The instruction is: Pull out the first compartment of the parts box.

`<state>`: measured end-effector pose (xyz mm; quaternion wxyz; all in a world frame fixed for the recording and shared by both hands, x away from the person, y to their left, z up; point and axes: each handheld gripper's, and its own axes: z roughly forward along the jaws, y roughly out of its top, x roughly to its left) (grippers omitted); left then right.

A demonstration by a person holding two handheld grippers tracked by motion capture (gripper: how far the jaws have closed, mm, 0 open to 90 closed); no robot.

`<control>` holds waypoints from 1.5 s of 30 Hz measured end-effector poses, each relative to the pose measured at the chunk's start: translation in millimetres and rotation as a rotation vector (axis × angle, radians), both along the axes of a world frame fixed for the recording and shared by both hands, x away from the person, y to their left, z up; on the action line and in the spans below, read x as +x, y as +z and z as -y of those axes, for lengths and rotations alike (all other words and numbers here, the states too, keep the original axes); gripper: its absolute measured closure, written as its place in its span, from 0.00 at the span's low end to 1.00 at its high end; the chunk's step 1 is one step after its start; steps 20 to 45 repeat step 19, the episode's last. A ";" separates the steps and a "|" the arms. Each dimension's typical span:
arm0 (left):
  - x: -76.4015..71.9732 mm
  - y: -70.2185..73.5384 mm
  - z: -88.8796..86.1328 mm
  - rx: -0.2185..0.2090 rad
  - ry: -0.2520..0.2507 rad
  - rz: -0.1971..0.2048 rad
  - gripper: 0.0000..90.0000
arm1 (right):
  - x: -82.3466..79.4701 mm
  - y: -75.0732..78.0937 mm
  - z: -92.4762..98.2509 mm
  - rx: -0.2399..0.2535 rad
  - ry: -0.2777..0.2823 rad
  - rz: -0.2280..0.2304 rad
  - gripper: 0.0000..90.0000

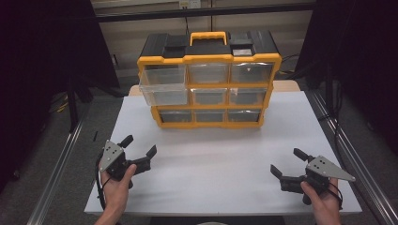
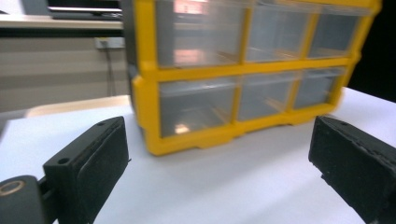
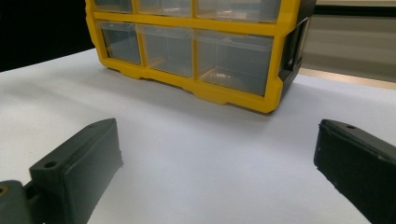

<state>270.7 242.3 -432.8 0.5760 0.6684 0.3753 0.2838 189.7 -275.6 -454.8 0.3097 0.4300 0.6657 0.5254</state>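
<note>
Yellow drawer cabinet (image 1: pixel 209 82) stands upright at table (image 1: pixel 216 159) far edge, long axis left-right, drawers facing near edge. Left gripper (image 1: pixel 139 146) and right gripper (image 1: pixel 289 162): jaws spread, empty.

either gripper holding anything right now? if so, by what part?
Nothing is held. The left gripper and right gripper are both open over the white table, apart from the yellow drawer organizer.

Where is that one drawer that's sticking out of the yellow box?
In the high view, the pulled-out clear drawer sits at the top left of the yellow organizer, which stands at the table's far edge.
</note>
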 end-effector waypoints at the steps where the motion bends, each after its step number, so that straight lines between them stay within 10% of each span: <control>1: -2.6 -1.1 -1.3 0.017 -0.001 -0.003 0.05 | 0.2 0.1 -0.1 -0.005 0.002 0.003 0.00; 12: -14.0 -13.9 -19.4 -0.009 0.075 -0.028 0.05 | -1.1 -0.2 0.8 0.002 -0.018 0.004 0.00; 45: -8.0 -12.0 -14.9 0.025 0.037 -0.025 0.05 | -0.1 -0.2 -0.7 -0.001 -0.015 0.006 0.00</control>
